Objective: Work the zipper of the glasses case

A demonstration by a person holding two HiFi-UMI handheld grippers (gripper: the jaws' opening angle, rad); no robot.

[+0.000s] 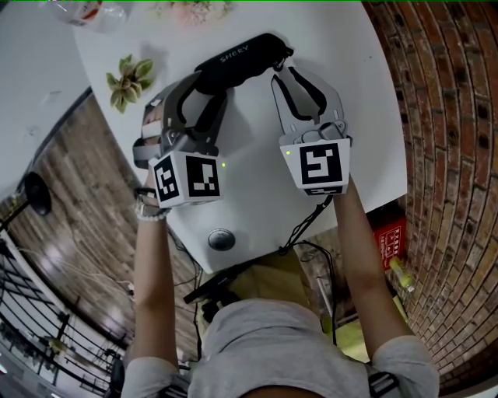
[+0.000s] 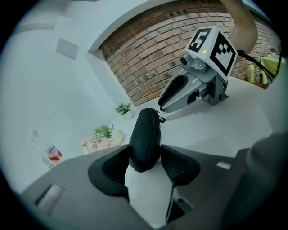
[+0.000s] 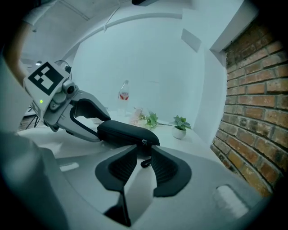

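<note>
Black glasses case [image 1: 237, 61], lengthwise left-to-right

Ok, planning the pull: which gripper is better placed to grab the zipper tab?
Right. The zipper tab hangs between the open jaws of the right gripper; the left gripper clamps the glasses case.

Table [image 1: 373, 116]: right half open to brick wall [image 1: 451, 116]; plant [image 1: 128, 78], flowers [image 1: 194, 9], prob. bottle [image 1: 85, 12] crowd far-left edge.

Inventory, by count:
- glasses case [image 1: 241, 58], black, zippered: one
- hand-held tongs: two, namely left tongs [image 1: 208, 87] and right tongs [image 1: 282, 74]
- white surface [image 1: 257, 183]: one
- small potted plant [image 1: 128, 78]: one
- bunch of pale flowers [image 1: 194, 9]: one
- plastic bottle [image 1: 89, 12], red label: one
- round grey cap [image 1: 222, 239] set in the surface: one
</note>
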